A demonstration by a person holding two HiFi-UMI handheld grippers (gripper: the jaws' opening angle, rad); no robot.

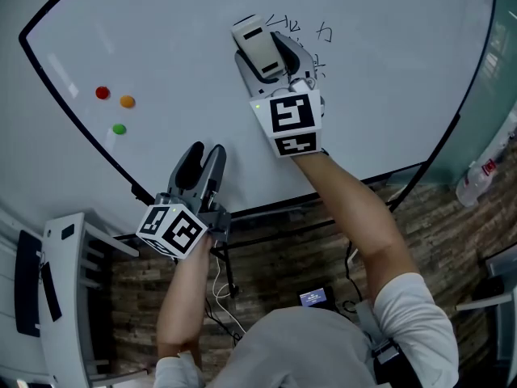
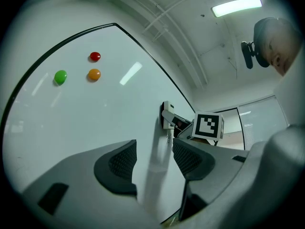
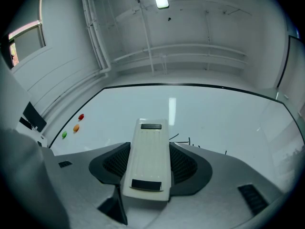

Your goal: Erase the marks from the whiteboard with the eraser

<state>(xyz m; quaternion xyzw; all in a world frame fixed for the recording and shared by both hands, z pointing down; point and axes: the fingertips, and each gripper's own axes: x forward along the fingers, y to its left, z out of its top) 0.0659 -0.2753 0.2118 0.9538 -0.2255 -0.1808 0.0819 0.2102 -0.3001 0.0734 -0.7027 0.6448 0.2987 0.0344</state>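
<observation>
My right gripper (image 1: 271, 48) is shut on a white eraser (image 1: 256, 47), whose pad lies against the whiteboard (image 1: 161, 47). Black marks (image 1: 305, 32) sit just right of the eraser and partly behind the gripper. In the right gripper view the eraser (image 3: 149, 159) stands between the jaws of the right gripper (image 3: 149, 165), with a few black strokes (image 3: 183, 141) past its right side. My left gripper (image 1: 203, 165) is open and holds nothing, low on the board at the left. The left gripper (image 2: 153, 162) shows its jaws apart, and beyond them the eraser (image 2: 167, 115).
Three round magnets stick to the board's left part: red (image 1: 102, 93), orange (image 1: 127, 101), green (image 1: 119, 128). The board's black frame (image 1: 113, 156) runs diagonally under the left gripper. A grey cabinet (image 1: 73, 297) stands at the lower left, a brick-patterned floor (image 1: 420, 217) below.
</observation>
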